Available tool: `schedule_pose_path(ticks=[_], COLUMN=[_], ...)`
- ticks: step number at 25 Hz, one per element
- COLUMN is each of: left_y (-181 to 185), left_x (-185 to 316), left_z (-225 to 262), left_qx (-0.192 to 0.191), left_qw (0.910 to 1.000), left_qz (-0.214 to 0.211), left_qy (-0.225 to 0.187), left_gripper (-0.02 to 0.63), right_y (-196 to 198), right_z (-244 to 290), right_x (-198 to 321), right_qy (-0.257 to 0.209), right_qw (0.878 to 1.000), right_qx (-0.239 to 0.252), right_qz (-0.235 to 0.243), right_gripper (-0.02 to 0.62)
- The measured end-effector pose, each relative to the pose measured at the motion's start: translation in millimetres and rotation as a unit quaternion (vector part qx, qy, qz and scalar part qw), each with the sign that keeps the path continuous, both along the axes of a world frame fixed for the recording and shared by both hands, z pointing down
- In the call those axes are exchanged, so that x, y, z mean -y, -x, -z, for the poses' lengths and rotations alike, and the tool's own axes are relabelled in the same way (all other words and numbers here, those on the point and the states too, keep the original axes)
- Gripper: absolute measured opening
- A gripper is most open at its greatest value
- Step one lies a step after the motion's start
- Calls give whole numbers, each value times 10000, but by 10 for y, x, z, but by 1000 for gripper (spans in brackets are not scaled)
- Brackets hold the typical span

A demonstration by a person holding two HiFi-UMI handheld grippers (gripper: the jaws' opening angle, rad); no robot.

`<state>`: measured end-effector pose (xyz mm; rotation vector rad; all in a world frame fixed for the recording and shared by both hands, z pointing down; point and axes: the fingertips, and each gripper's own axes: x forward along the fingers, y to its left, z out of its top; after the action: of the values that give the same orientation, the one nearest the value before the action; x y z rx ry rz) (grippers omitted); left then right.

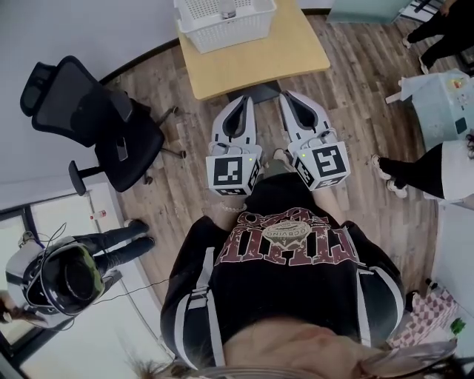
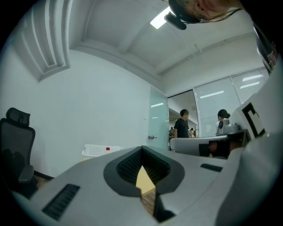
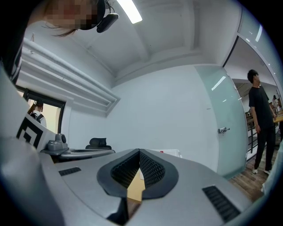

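Bench [image 1: 252,63] of pale wood is seen at the far side, with a white basket [image 1: 222,22] set on it; just before its near edge the left tongs [image 1: 246,101] and right tongs [image 1: 287,96] are held side by side, both closed, nothing gripped.

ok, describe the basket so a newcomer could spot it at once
Start at the light wooden table in the head view. The basket sits on its far end, the only thing seen on top. It is white perforated plastic, unlike the black office chair nearby.
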<state>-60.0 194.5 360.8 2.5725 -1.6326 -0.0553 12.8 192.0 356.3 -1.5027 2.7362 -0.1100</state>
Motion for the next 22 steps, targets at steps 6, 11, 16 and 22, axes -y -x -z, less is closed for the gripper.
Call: schedule_pose_path(ticks=[6, 11, 16, 22], left_y=[-49, 38, -79, -226], left_x=[192, 461, 754, 1161], left_z=[14, -5, -26, 46], left_qx=[4, 14, 20, 88], left_qw=[10000, 9999, 9996, 9990], left_qz=[22, 141, 271, 418], left_qy=[11, 36, 101, 95], left_gripper=[46, 46, 46, 46], right_y=[-38, 67, -55, -182], right_z=[8, -27, -56, 1], right_x=[206, 487, 802, 1231], right_qy=[-1, 35, 97, 103], right_qw=[10000, 9998, 9995, 9988], right_qx=[46, 0, -15, 26], right_qz=[31, 183, 314, 483], right_gripper=[17, 17, 17, 17])
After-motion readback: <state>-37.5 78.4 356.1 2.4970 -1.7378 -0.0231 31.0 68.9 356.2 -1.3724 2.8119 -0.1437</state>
